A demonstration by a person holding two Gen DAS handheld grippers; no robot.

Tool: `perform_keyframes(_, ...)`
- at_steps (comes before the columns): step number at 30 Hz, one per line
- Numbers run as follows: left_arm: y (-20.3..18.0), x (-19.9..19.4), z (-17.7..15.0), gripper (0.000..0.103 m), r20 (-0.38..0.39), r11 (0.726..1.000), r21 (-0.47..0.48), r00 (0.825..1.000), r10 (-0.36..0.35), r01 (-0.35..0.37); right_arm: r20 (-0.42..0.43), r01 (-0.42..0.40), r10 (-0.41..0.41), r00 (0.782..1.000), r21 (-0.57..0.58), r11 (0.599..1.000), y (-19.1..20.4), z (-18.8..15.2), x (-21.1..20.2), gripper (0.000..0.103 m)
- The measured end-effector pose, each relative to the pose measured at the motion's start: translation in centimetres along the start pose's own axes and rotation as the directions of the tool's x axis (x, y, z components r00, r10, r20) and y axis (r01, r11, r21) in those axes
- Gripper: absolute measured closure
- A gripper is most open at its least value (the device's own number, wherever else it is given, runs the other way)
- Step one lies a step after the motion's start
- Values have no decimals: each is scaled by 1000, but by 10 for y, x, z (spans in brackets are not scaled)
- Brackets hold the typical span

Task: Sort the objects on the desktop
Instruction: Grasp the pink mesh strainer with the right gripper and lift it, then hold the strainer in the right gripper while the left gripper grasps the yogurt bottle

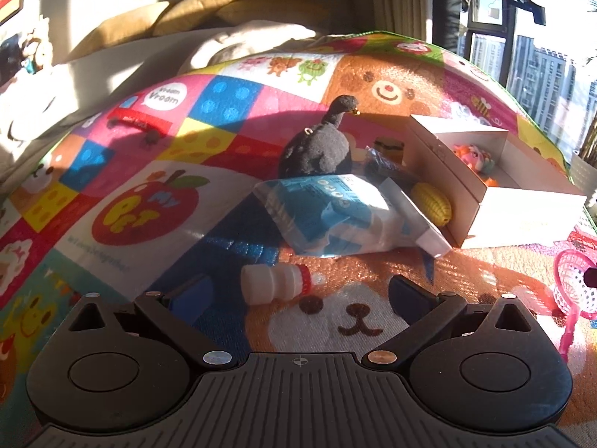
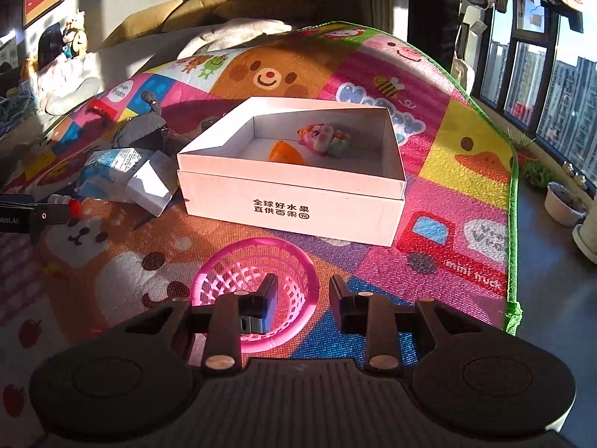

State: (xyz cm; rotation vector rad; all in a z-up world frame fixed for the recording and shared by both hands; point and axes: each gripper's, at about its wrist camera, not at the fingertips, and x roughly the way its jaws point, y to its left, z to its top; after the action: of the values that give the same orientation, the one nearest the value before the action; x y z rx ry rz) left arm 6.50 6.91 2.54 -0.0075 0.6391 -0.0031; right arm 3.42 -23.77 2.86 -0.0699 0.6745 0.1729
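Observation:
In the left wrist view my left gripper (image 1: 298, 295) is open, its fingers either side of a small white bottle with a red neck (image 1: 278, 283) lying on the mat. Behind it lie a blue-and-white packet (image 1: 335, 216), a black plush bird (image 1: 321, 145) and a yellow toy corn (image 1: 433, 203). A white box (image 1: 485, 201) stands at the right; in the right wrist view it (image 2: 294, 205) holds a pink plush (image 2: 324, 138) and an orange piece (image 2: 285, 155). My right gripper (image 2: 304, 306) is open, its left finger over a pink basket (image 2: 238, 280).
A colourful play mat (image 2: 447, 171) covers the floor. A sofa with cushions (image 1: 156, 22) stands behind it. Windows and plant pots (image 2: 563, 201) are at the right past the mat's green edge. The left gripper's finger shows at the left edge of the right wrist view (image 2: 48, 212).

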Motion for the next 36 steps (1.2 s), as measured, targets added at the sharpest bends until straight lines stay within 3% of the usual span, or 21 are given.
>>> perform_keyframes(1,-1,4,2,2,3,1000,10,1000,16,-16,13,-1,1,1000,21,1000,-2,-1,-2,52)
perform_keyframes(3,-4,12,5,17,4,998,33,999,50,-51,28,-15,14,1000,31,999,0,-2,-5,46)
perform_keyframes(4,-4,15,5,31,-3,997,42,998,60,-59,30,-24,23,999,28,999,3,-2,-5,46)
perform_keyframes(9,-8,24,2,35,-15,992,86,995,97,-95,46,-35,36,998,-17,999,18,-5,-8,35)
perform_keyframes(11,-10,24,1,52,-10,989,100,994,112,-111,57,-30,32,998,-39,999,23,-8,-9,32)
perform_keyframes(17,-15,13,2,52,-20,995,84,998,63,-61,63,-41,44,997,-50,998,29,-11,-9,27)
perform_keyframes(21,-33,-1,3,52,-48,996,44,996,-70,73,75,-49,52,996,-45,998,30,-12,-9,23)
perform_keyframes(24,-52,-7,-2,52,-100,974,-31,969,-227,225,73,-52,55,996,-41,998,30,-12,-6,22)
perform_keyframes(27,-69,-8,-13,52,-132,946,-93,938,-321,311,74,-48,51,996,-40,998,31,-12,-7,22)
perform_keyframes(32,-66,-6,-23,51,-117,928,-174,928,-353,331,80,-35,38,996,-37,999,32,-14,-14,20)
perform_keyframes(36,-51,-9,-23,45,-102,928,-217,938,-332,304,64,-29,32,997,-44,999,37,-15,-12,19)
